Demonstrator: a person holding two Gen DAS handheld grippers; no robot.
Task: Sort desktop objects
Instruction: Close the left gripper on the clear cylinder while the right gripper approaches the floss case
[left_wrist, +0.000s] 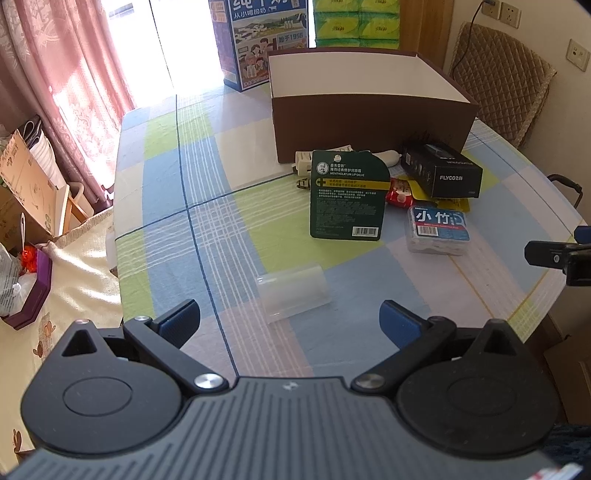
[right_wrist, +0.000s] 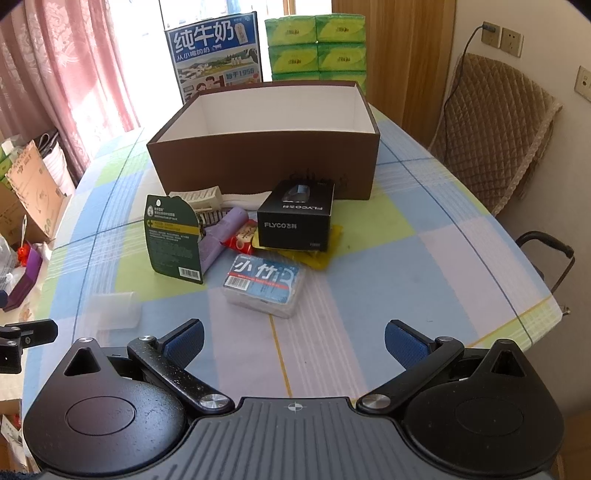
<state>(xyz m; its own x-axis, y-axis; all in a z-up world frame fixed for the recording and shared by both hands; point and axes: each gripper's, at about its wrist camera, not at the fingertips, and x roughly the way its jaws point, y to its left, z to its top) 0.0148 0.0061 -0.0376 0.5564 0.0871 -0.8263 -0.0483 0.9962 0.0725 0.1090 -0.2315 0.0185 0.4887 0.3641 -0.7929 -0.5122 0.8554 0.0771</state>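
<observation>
The left gripper (left_wrist: 290, 319) hangs wide open and empty just short of the clear cup (left_wrist: 293, 293) lying on its side; square up and close gently, since it may roll. The green card (right_wrist: 173, 240), floss box (right_wrist: 264, 284) and black box (right_wrist: 295, 219) wait before the empty brown box (right_wrist: 266, 162). The right gripper (right_wrist: 293, 341) is likewise spread, holding nothing.

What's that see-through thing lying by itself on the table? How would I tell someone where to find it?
Start at the big brown box on the checked tablecloth, then come toward the camera past the pile of packages in front of it. To the left, beyond the green lip-salve card, lies a clear plastic container, alone. It is the only transparent, unprinted item.
</observation>
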